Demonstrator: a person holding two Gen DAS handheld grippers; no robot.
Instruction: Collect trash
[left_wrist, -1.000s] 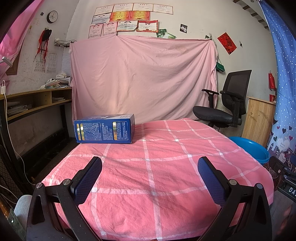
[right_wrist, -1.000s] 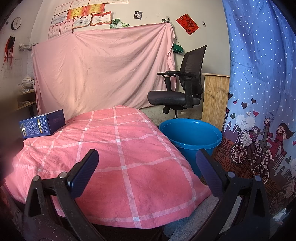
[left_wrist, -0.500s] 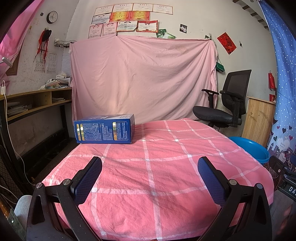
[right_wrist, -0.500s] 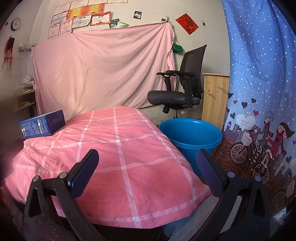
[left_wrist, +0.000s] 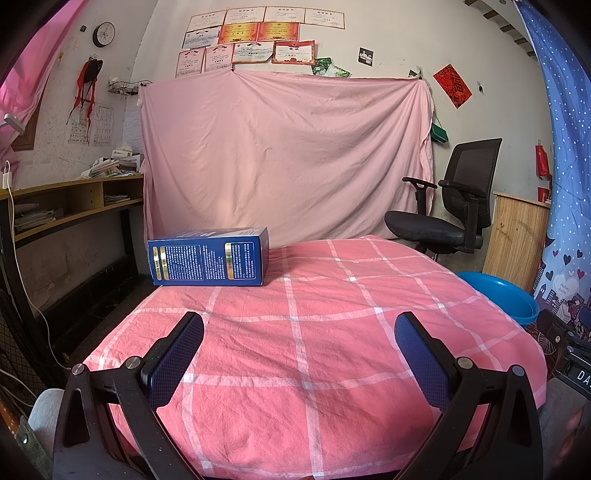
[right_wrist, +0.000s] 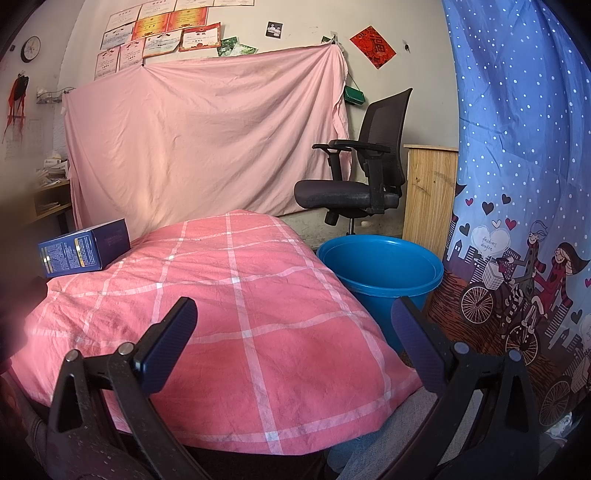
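Both grippers hovering level and spread wide above the near edge of the checked table, nothing held

The left gripper is pointing straight along the pink checked cloth, its jaws standing wide apart with only cloth between the blue pads. The right gripper is sitting at the table's near right corner, jaws equally wide and gripping nothing. Farther on, the blue box is lying on its long side at the table's far left edge, well apart from both grippers. The blue bucket is standing on the floor just beside the table's right edge. Behind it, the office chair is standing before the pink sheet
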